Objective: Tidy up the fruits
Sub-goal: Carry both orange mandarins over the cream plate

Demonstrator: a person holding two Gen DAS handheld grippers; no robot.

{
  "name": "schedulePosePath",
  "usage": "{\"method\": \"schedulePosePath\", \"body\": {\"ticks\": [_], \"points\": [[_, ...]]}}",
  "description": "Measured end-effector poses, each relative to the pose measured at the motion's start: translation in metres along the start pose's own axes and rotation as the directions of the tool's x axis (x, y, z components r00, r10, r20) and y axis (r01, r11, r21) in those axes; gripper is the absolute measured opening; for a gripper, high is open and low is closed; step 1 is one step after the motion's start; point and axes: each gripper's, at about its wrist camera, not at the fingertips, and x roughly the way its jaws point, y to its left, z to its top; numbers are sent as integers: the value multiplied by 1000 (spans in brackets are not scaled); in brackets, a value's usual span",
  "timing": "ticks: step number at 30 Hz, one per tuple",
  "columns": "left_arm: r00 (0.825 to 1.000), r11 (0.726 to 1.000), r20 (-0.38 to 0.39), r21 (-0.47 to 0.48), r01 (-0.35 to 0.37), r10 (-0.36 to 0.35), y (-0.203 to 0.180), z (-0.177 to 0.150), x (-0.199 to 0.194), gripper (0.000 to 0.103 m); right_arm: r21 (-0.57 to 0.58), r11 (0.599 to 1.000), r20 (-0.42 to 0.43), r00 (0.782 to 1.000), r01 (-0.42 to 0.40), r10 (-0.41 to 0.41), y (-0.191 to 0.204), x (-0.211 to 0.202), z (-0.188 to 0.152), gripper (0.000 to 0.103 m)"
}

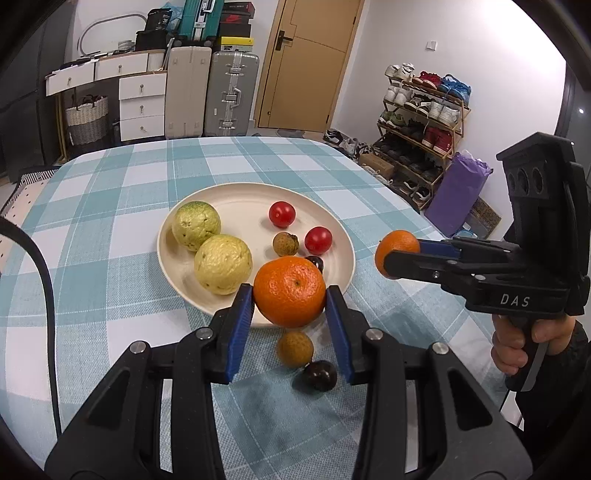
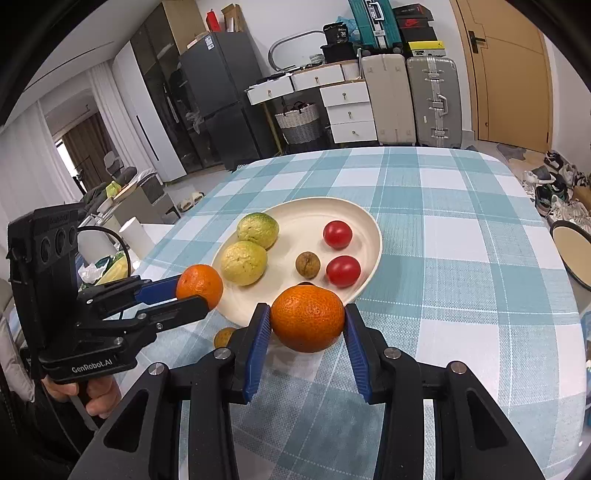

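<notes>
Two oranges are clamped in jaws, one per gripper: left (image 1: 290,295) and right (image 2: 308,319), both beside the plate (image 1: 236,195). Six fruits sit plated already; a longan (image 1: 294,349) and a dark fruit (image 1: 320,376) wait on the tabletop (image 1: 110,229).

A home: shoe rack (image 1: 424,122), suitcases (image 1: 231,92), fridge (image 2: 218,96).

White letters "DAS" stand on the side of the black hand-held right tool (image 1: 397,258) in the left wrist view; in the right wrist view, "GenRobot.AI" stands in white on the base of the black hand-held left tool (image 2: 192,295), and "36" on a black box (image 2: 339,34) atop the white drawer cabinet
</notes>
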Motion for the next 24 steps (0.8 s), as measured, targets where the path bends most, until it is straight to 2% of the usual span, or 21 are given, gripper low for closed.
{"method": "schedulePosePath", "body": {"ticks": [15, 24], "points": [[999, 998, -21, 54, -40, 41, -9, 11, 35, 37, 8, 1000, -1, 1000, 25, -25, -11, 20, 27, 41], [999, 999, -40, 46, -25, 27, -8, 12, 49, 37, 8, 1000, -17, 1000, 18, -18, -14, 46, 51, 41]]}}
